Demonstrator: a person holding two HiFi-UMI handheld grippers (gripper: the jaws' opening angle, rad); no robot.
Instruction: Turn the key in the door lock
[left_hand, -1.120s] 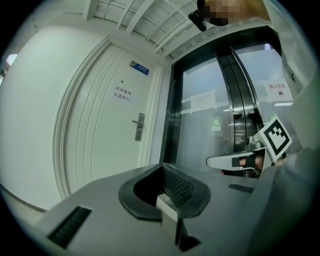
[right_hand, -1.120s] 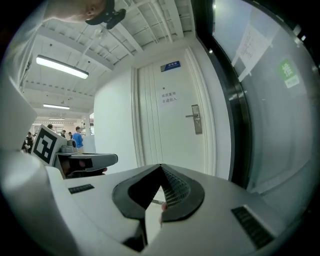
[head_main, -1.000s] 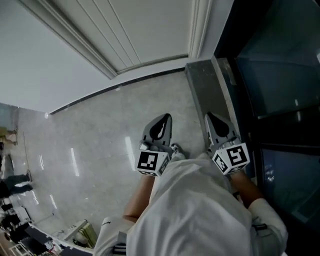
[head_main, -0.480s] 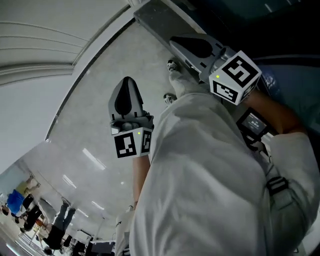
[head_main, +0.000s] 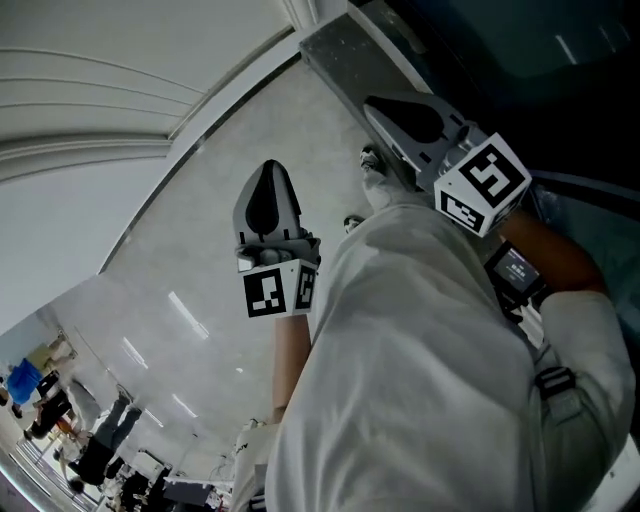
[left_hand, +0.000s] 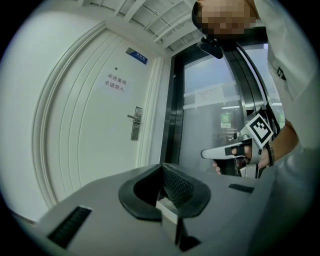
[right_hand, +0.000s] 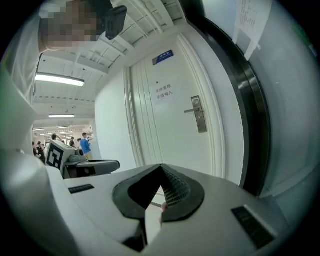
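The white door (left_hand: 95, 125) carries a metal lock plate with a lever handle (left_hand: 135, 122), also in the right gripper view as the lock plate (right_hand: 198, 114). No key can be made out at this distance. My left gripper (left_hand: 162, 166) points at the door from well back, jaws shut and empty. My right gripper (right_hand: 161, 166) is also shut, aimed just left of the lock; a small pinkish spot I cannot identify shows low in its gap. In the head view the left gripper (head_main: 270, 168) and right gripper (head_main: 370, 103) hang side by side over the pale floor (head_main: 200, 250).
A dark metal frame with glass panels (left_hand: 176, 110) stands right of the door, and a grey threshold strip (head_main: 345, 55) runs along it. Two signs (left_hand: 114, 83) are on the door. Several people (right_hand: 85, 144) stand far behind at the left.
The head view has swung round, so the door now lies at the upper left. Both grippers have moved across the floor, still shut and side by side.
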